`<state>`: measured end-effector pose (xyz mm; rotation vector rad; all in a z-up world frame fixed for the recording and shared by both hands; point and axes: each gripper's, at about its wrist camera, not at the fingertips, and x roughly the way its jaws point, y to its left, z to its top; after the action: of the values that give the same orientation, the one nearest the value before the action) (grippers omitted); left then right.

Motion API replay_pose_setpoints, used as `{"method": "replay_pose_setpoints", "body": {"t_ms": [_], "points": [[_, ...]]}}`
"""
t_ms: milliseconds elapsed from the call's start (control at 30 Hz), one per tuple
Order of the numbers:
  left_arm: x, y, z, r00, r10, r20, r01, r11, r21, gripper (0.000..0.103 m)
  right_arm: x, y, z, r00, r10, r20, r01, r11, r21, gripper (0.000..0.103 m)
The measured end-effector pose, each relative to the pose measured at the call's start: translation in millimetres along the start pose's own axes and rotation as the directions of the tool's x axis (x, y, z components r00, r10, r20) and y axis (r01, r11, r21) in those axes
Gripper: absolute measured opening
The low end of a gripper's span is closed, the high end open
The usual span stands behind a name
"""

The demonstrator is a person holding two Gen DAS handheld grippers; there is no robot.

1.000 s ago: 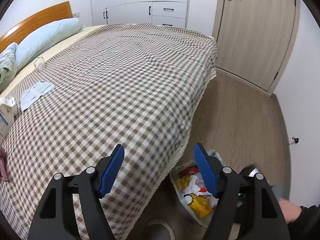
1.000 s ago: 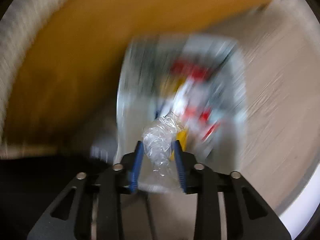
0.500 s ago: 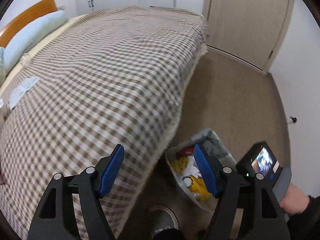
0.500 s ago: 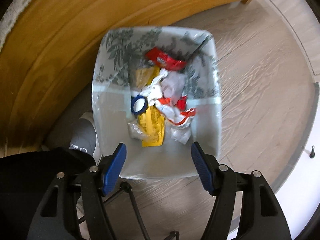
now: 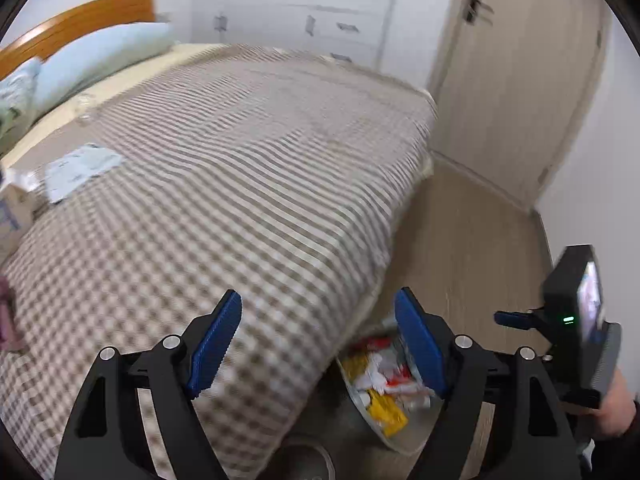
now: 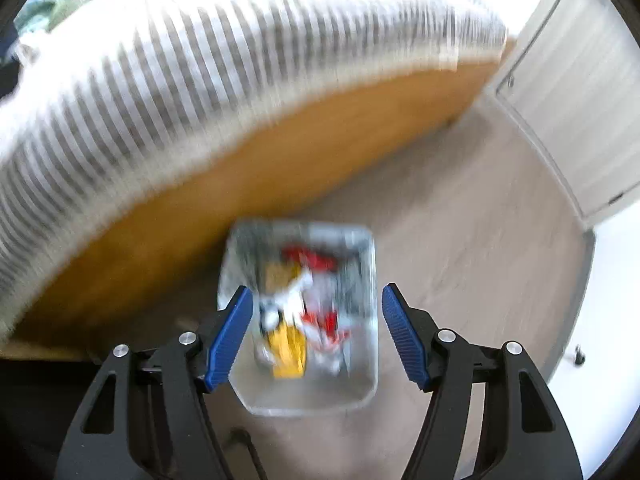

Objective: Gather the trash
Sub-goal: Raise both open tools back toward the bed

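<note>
Right tongs: blue pads spread wide, nothing between them; the jaws have just been opening. They point steeply down above the trash bin.

Trash bin: pale, rectangular, standing on the wooden floor just beside the bed's orange-brown side board. Contents, blurred: a yellow wrapper, red wrappers and white crumpled scraps.

Left tongs: blue pads wide apart and empty; the jaws have just opened a little further. They sit over the near corner of the bed, with the bin's rim showing below, between the fingers.

Bed: covered by a brown-and-white checked blanket. On its left part lie a flat white paper packet, a small carton at the picture's edge and, further off, a clear plastic scrap, blurred.

Head of bed: pale blue pillow against an orange wooden headboard.

Far side: white cupboards and a light wooden door.
</note>
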<state>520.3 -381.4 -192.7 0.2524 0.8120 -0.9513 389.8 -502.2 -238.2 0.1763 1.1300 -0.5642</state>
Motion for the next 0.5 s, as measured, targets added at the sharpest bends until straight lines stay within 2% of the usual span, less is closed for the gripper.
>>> {"method": "replay_pose_setpoints", "body": {"t_ms": [100,200,333,400,500], "points": [[-26,21,4,0.996,0.016,0.092,-0.011,0.999,-0.051,0.084,-27,15,21,0.995,0.008,0.103,-0.008,1.0,-0.004,0.065],[-57,38,2,0.978,0.024,0.208,-0.013,0.999,-0.052,0.092,-51,35,38,0.98,0.021,0.197,-0.016,0.999,-0.03,0.069],[-93,65,-9,0.949,0.114,0.295,-0.106,0.993,-0.042,0.093,-79,63,46,0.958,0.074,0.278,-0.059,0.996,-0.063,0.07],[-105,78,-10,0.934,0.164,0.317,-0.147,0.986,-0.077,0.093,-88,74,46,0.948,0.1,0.302,-0.078,0.993,-0.084,0.07],[-129,106,-13,0.901,0.263,0.345,-0.206,0.959,-0.193,0.093,-93,93,48,0.939,0.139,0.315,-0.104,0.987,-0.124,0.07]]}}
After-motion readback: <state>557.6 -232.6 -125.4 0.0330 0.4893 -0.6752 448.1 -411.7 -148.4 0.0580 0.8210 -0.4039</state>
